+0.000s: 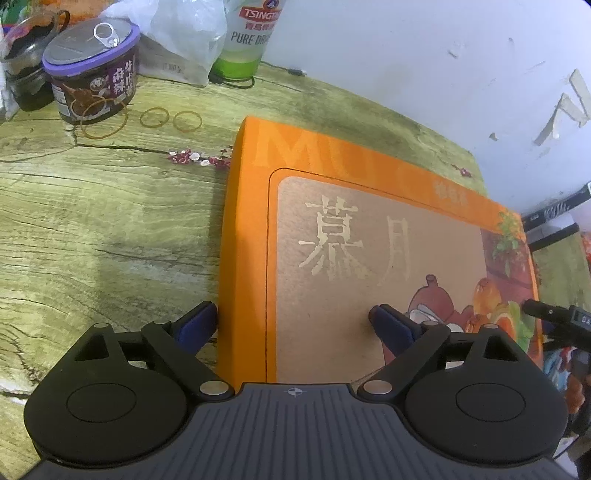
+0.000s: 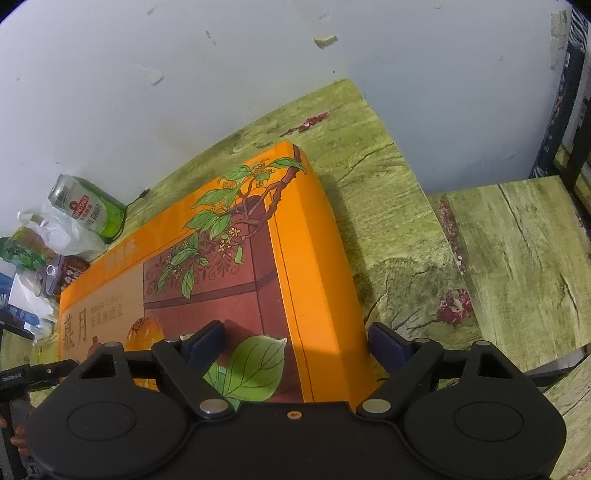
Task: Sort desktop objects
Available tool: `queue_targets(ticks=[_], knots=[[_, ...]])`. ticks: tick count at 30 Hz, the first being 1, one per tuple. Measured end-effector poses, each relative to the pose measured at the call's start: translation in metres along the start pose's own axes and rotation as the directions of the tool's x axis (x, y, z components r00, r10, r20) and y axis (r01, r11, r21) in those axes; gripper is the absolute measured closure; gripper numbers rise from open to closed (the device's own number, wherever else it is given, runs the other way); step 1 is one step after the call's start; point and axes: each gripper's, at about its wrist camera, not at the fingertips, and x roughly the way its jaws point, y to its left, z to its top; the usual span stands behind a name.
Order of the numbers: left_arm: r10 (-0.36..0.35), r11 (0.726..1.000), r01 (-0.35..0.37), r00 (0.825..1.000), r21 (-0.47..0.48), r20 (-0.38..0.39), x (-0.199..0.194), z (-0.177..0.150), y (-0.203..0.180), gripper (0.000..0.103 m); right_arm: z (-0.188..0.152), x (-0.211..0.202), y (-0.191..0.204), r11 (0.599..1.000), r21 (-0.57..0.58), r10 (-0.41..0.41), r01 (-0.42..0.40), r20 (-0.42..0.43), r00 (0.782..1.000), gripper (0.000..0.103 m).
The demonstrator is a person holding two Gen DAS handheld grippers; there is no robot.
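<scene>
Orange gift box (image 1: 369, 229) lies flat on the green wood-grain tabletop (image 1: 110, 229), directly ahead of and beneath both of my tools. My left gripper (image 1: 291, 321) straddles the box's left edge: its left finger (image 1: 195, 325) sits just beside the box's side wall, its right finger (image 1: 391, 325) over the printed lid, jaws spread wide and not clamping. My right gripper (image 2: 295, 343) straddles the opposite edge the same way, one finger (image 2: 205, 341) above the lid, the other (image 2: 386, 345) beside the outer wall; whether either pad touches, I cannot tell. Neither tool grips the box. Ahead and left of my left gripper stand a purple-lidded can (image 1: 92, 70), a green Tsingtao beer can (image 1: 247, 37) and a clear plastic bag (image 1: 181, 33), with rubber bands (image 1: 155, 118) near the can.
</scene>
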Motion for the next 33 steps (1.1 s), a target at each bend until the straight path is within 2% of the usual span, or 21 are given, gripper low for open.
queue_targets(ticks=[7, 18, 33], knots=[[0.048, 0.999, -0.048, 0.998, 0.003, -0.043, 0.0, 0.004, -0.009, 0.011, 0.0, -0.003, 0.015, 0.997, -0.059, -0.048, 0.049, 0.006, 0.999, 0.019], [0.104, 0.994, -0.101, 0.99, 0.033, -0.099, -0.001, 0.007, -0.018, 0.011, 0.0, -0.01, 0.024, 0.994, -0.055, -0.094, 0.095, 0.015, 0.995, 0.019], [0.198, 0.979, -0.186, 0.962, 0.08, -0.187, 0.006, 0.012, -0.03, 0.011, 0.003, -0.005, 0.05, 0.974, -0.101, -0.207, 0.205, -0.012, 0.978, 0.019]])
